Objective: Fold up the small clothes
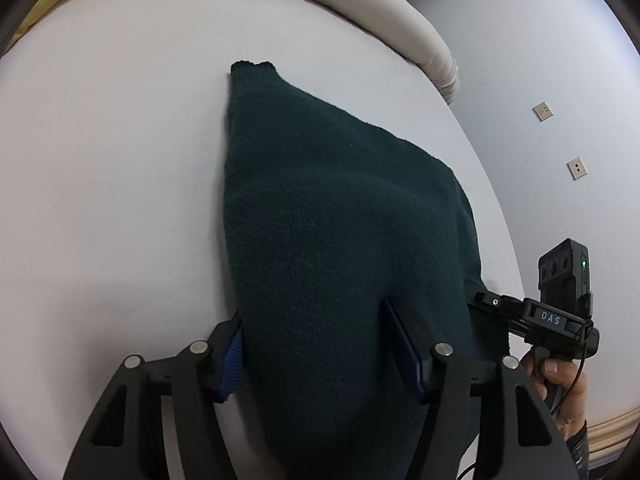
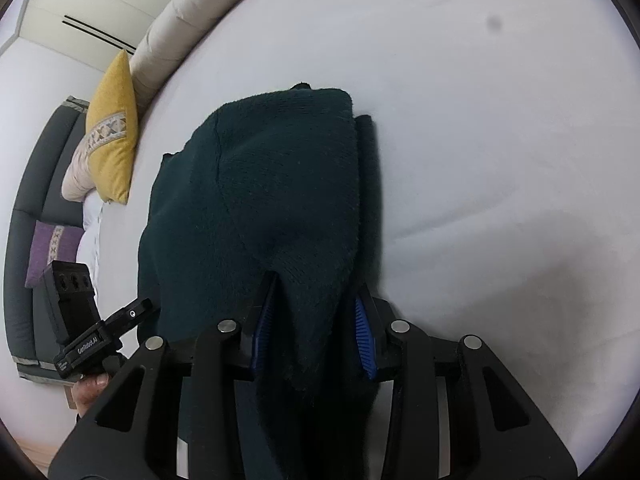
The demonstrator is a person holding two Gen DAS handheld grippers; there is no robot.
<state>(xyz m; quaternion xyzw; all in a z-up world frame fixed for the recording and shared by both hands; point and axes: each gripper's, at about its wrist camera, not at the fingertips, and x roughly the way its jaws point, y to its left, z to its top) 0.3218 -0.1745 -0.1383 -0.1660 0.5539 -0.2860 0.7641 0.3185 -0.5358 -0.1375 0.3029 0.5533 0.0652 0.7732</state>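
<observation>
Grippers both have the dark green knit sweater (image 1: 332,216) between their fingers. Left gripper (image 1: 320,344): jaws fairly wide, blue ribbed pads (image 1: 234,364) on either side of a thick bunch of fabric; whether they press it, can't tell. Right gripper (image 2: 314,334): jaws narrower, pads (image 2: 366,340) flanking a folded edge of the same sweater (image 2: 264,184), grip also unclear. Sweater is chunky, fuzzy wool, draped from the grippers down onto a smooth white bed sheet (image 1: 112,152), far end w/ cuff lying flat. Lower part of garment cut off behind gripper frames. Cream rolled duvet (image 1: 400,28) along the bed edge; yellow cushion (image 2: 112,128) in right wrist view
</observation>
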